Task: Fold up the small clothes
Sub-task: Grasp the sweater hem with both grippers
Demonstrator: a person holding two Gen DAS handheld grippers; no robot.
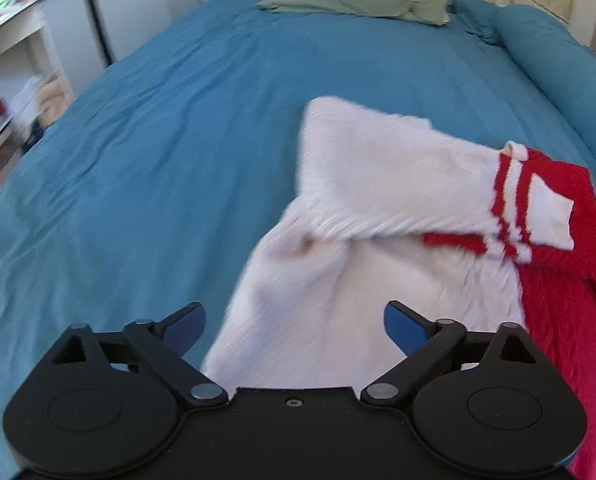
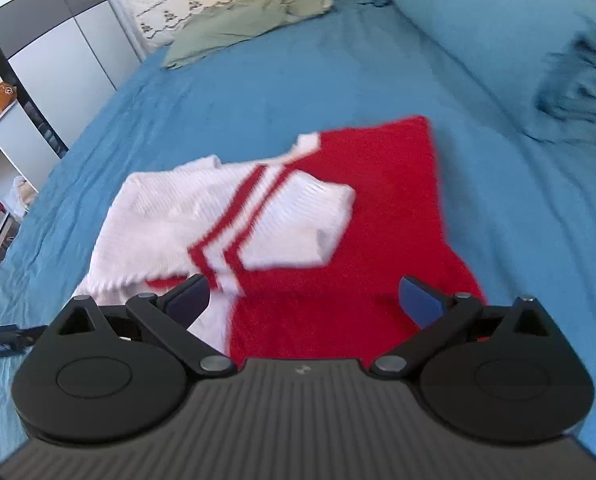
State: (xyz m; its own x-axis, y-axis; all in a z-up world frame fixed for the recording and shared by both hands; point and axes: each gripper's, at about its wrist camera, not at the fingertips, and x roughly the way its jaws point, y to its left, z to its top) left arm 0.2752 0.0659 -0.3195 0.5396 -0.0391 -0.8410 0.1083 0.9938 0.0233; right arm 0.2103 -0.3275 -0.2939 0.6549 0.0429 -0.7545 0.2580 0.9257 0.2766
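Two hand-held grippers, left hand-held gripper and right hand-held gripper, hover released over one red-and-white knitted sweater, sleeve folded across, on a blue-sheeted bed.

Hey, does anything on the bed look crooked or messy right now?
The red and white knit sweater lies half folded on the blue bedsheet: its white sleeve is flopped diagonally across the body, bunched, not squared. Nothing looks spilled or damaged. Both grippers, left and right, are open above it.

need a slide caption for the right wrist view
Open right gripper above a red-and-white knit sweater, its white sleeve folded across, on a blue bedsheet.
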